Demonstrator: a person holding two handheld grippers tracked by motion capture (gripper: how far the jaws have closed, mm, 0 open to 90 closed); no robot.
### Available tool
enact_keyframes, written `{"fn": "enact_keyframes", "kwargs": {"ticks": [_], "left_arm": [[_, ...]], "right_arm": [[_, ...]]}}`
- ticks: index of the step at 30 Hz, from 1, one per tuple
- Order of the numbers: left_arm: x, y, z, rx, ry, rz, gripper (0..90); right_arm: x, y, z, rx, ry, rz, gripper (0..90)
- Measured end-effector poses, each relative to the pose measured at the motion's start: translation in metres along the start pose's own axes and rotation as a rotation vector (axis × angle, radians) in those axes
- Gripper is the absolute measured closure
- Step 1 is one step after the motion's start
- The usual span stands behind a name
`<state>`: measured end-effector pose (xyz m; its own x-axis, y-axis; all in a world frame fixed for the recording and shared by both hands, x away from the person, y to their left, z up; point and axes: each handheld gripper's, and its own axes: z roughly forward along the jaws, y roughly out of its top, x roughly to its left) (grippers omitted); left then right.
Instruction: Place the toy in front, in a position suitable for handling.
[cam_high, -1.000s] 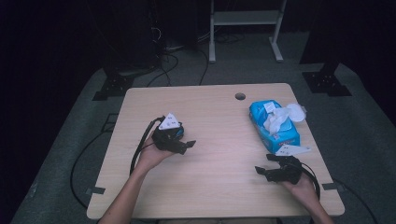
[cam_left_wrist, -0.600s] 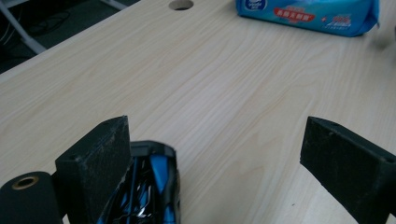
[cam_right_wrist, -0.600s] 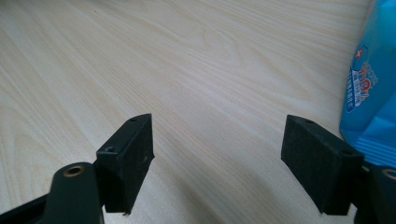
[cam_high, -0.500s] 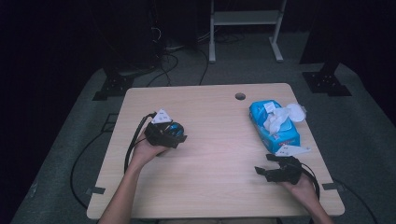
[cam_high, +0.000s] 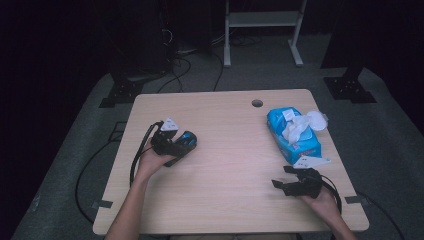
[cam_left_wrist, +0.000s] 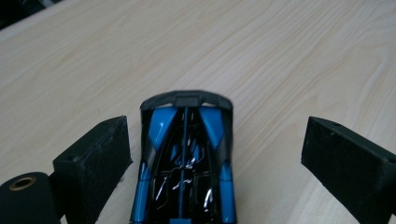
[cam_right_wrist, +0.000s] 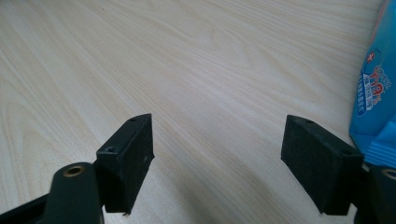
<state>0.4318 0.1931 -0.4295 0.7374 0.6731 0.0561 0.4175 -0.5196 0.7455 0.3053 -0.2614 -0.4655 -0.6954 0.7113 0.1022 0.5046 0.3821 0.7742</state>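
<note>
- On the left part of the table (cam_high: 225, 165), the left gripper (cam_high: 186, 145) has its fingers (cam_left_wrist: 95, 161) open around a blue toy car (cam_left_wrist: 187, 154), not touching it.
- Near the tissue pack (cam_high: 292, 131), the right gripper (cam_high: 281, 184) rests with open, empty fingers (cam_right_wrist: 130, 156).

The light wooden table (cam_high: 225, 165) carried a small round cable hole (cam_high: 257, 103) near its far edge. The left hand (cam_high: 150, 162) held the black left gripper (cam_high: 179, 148) over a blue and black toy car (cam_high: 188, 141) on the left half of the tabletop. A blue plastic pack of wet wipes (cam_high: 292, 132) lay at the right, white tissue bunched at its top. The black right gripper (cam_high: 285, 184) rested near the right front corner, well apart from the car; jaw gap too small to judge.
</note>
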Motion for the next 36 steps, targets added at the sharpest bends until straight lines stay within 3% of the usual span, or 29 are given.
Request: {"fn": "enact_keyframes", "kwargs": {"ticks": [12,22,29,36], "left_arm": [[0.011,-0.02,0.015,0.063,-0.005,-0.041,7.7],[0.014,-0.03,0.021,0.122,-0.003,-0.03,11.7],[0.015,-0.034,0.023,0.139,-0.009,-0.034,14.6],[0.015,-0.035,0.022,0.13,-0.018,-0.032,22.9]], "right_arm": [[0.001,0.0,0.0,0.002,0.002,-0.005,24.3],[0.002,0.0,-0.001,-0.001,0.007,-0.012,24.3],[0.003,0.0,-0.001,0.001,0.008,-0.014,24.3],[0.003,0.0,0.0,0.007,0.008,-0.012,24.3]]}}
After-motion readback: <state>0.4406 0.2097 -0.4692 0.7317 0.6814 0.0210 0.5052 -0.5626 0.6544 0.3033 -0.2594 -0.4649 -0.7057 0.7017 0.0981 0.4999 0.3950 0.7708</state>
